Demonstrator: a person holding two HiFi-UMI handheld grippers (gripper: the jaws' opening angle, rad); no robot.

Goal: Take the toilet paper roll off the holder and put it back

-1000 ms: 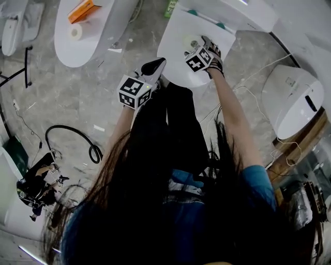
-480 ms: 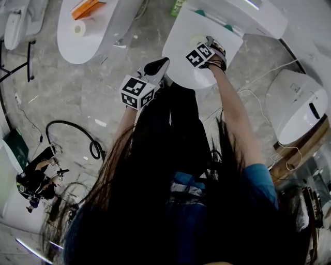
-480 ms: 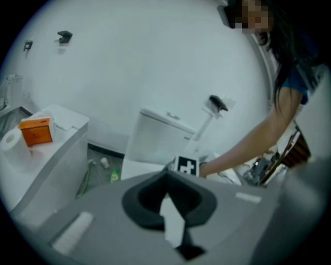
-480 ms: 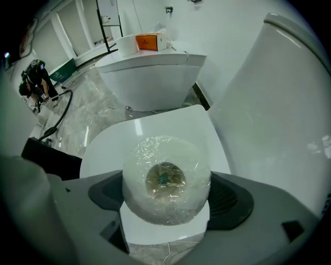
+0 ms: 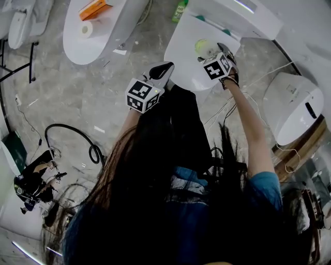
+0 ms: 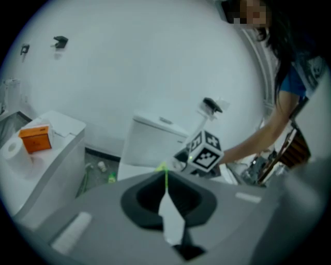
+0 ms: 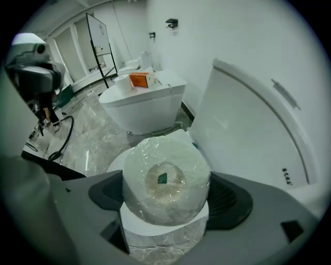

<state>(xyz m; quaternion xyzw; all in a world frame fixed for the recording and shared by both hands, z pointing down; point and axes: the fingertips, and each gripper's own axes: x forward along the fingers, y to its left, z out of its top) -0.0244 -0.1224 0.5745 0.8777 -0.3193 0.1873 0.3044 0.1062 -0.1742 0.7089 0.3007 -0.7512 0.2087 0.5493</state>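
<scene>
Head view: in the upper centre, the right tool [image 5: 211,55] holds the toilet paper roll [image 5: 202,48] above a white toilet lid [image 5: 181,62]. The left tool [image 5: 161,69] hangs to its lower left.

Left gripper view: its jaws are pressed together with nothing between them.

Right gripper view: the jaws clamp the sides of the plastic-wrapped roll, its core facing the camera. A light, level squeeze should suit rehanging it.

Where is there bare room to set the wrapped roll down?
The closed toilet lid below the wrapped roll is bare toward its near, left edge. The neighbouring white fixture is crowded at its far end by an orange box and a second roll; its near end is free.
</scene>
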